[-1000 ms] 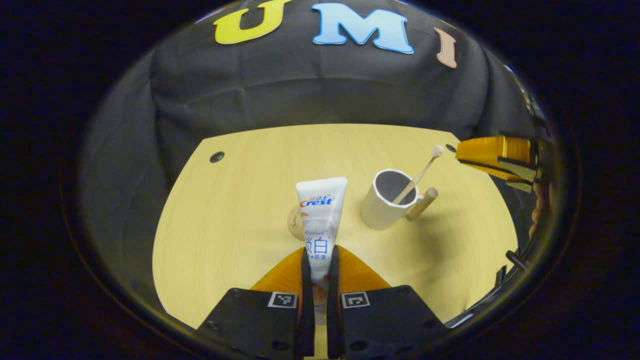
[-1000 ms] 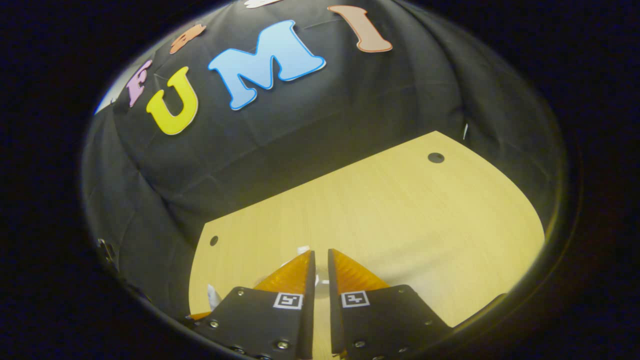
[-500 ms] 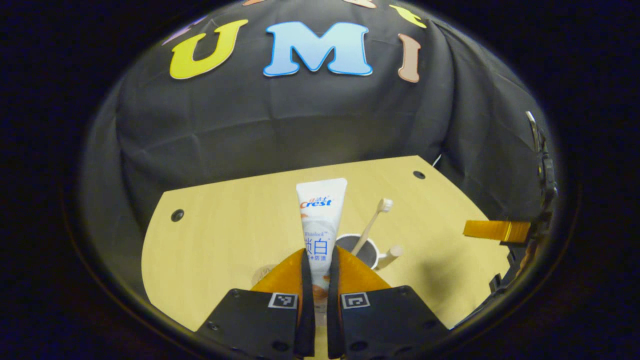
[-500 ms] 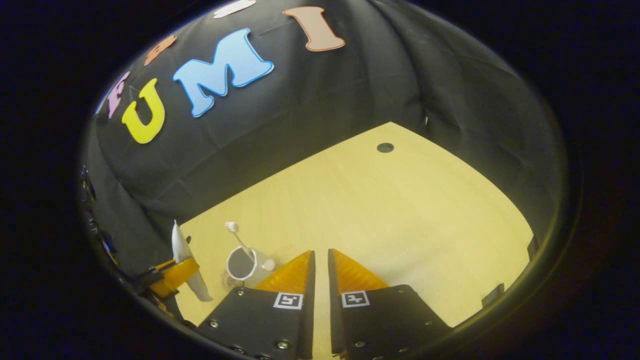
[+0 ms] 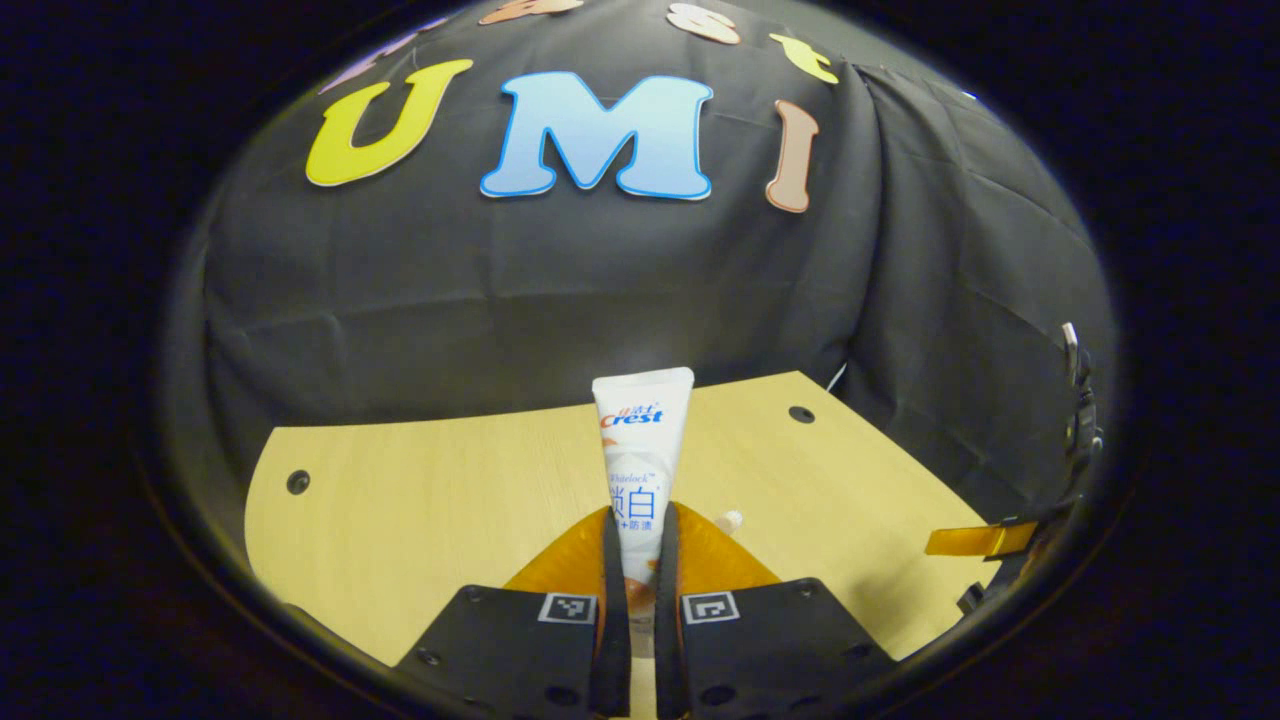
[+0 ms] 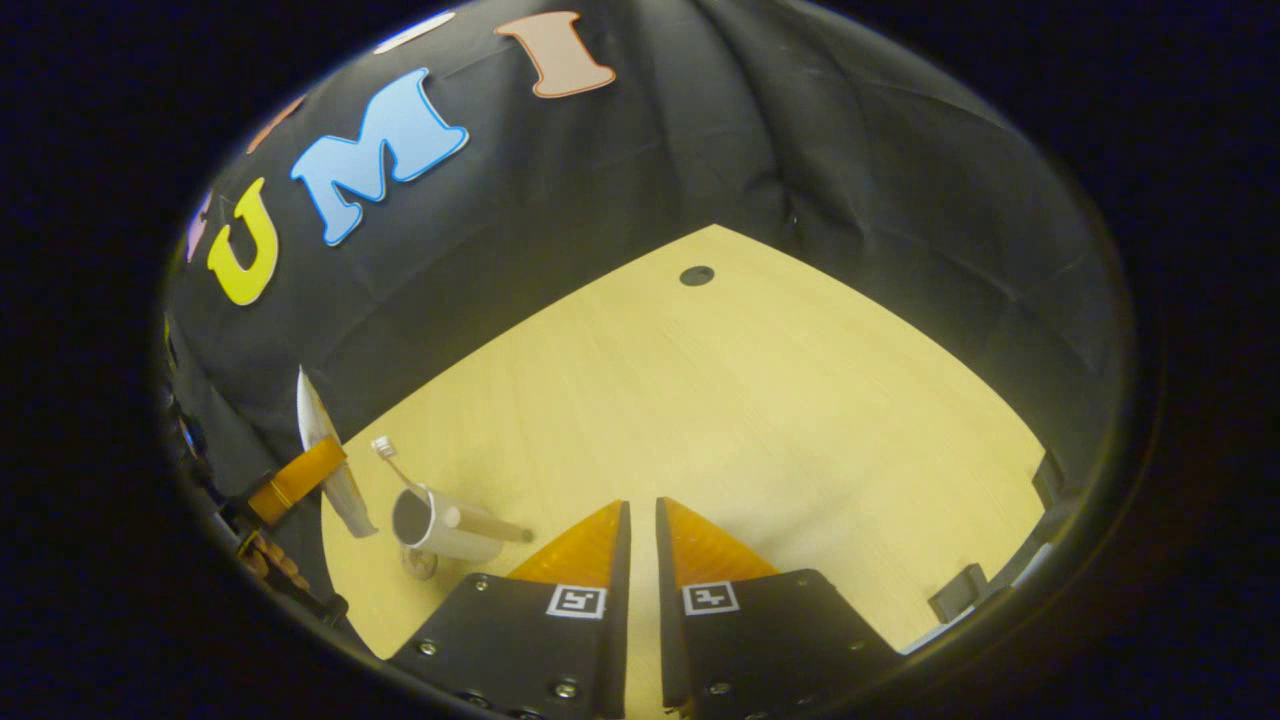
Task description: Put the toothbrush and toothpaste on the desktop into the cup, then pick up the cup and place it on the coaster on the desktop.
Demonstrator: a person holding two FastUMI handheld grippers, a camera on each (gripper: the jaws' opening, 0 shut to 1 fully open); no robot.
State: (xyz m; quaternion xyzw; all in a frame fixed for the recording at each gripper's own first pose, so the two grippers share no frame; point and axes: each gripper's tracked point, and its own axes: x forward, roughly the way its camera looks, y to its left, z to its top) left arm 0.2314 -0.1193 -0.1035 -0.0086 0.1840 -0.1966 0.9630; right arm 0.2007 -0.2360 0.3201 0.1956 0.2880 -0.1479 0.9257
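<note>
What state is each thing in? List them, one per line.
toothpaste: upright, clamped in the left gripper.
toothbrush: standing in the cup, head up.
cup: on the desktop, beside the coaster.
coaster: bare.
right gripper: shut, empty.

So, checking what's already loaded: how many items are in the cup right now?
1: the toothbrush stands in the cup. The toothpaste tube is outside, clamped in the left gripper. The cup's bottom is hidden.
</note>
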